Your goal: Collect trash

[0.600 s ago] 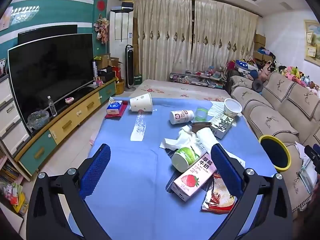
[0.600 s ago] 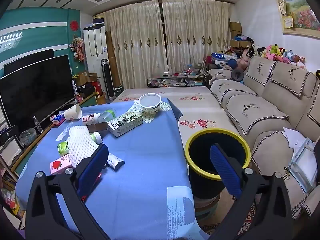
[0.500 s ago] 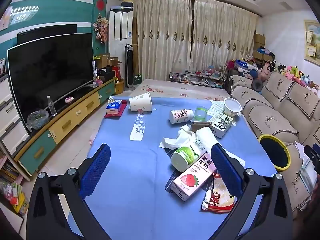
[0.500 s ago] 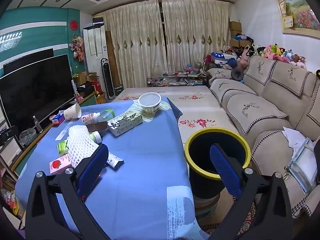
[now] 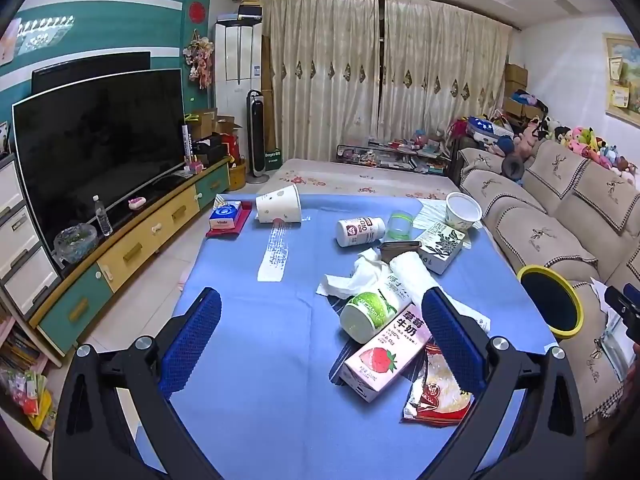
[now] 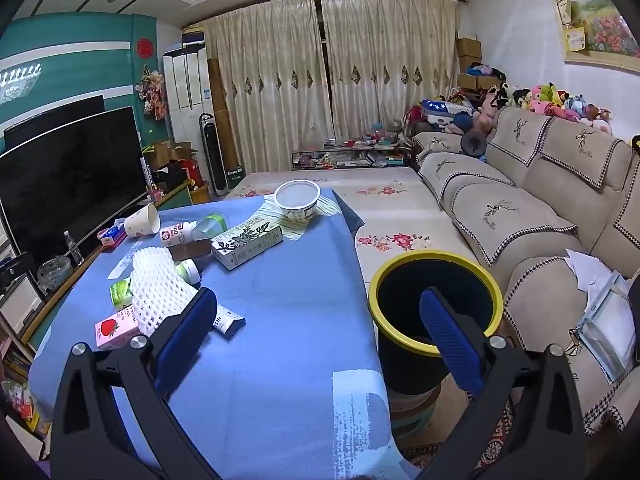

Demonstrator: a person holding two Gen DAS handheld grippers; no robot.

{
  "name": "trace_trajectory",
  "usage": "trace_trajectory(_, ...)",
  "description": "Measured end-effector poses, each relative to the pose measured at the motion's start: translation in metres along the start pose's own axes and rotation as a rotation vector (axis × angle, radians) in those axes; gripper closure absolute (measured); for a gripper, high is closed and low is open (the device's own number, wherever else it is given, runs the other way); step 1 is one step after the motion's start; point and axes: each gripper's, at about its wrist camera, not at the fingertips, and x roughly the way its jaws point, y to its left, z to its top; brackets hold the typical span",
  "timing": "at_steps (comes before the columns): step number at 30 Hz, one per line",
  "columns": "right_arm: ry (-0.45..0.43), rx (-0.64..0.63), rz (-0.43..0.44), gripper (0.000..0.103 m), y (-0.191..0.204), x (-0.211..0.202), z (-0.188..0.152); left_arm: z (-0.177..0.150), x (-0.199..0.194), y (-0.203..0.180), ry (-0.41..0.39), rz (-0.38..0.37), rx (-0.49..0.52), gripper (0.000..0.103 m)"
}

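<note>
Trash lies on a blue-clothed table [image 5: 248,344]: a pink strawberry milk carton [image 5: 384,354], a green-lidded cup [image 5: 370,310], a red snack wrapper [image 5: 438,392], crumpled tissue [image 5: 360,276], a white bottle [image 5: 360,231], a tipped paper cup [image 5: 279,209], a white bowl [image 5: 463,211]. A black bin with a yellow rim [image 6: 435,312] stands right of the table. My left gripper [image 5: 320,332] is open and empty above the near table. My right gripper [image 6: 316,330] is open and empty, its right finger over the bin.
A white foam net [image 6: 158,288] and a patterned box [image 6: 246,245] lie on the table. A beige sofa [image 6: 520,216] runs along the right. A TV [image 5: 100,148] on a low cabinet stands left. A tissue pack [image 5: 225,216] sits at the table's far left.
</note>
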Motion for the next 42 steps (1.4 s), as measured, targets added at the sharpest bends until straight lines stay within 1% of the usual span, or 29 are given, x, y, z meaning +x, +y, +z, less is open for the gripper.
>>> trace_trajectory(17,0.024,0.009,-0.004,0.006,0.002,0.007,0.0,-0.001,0.002,-0.003,0.011,-0.004,0.006,0.004)
trace_trajectory(26,0.026,0.014,-0.007,0.006,0.002,0.009,0.0,-0.002,0.005,-0.005,0.01,0.002,0.007,0.004)
trace_trajectory(42,0.034,0.018,-0.008,0.006,0.002,0.011,-0.002,-0.004,0.007,-0.005,0.016,-0.006,0.004,0.004)
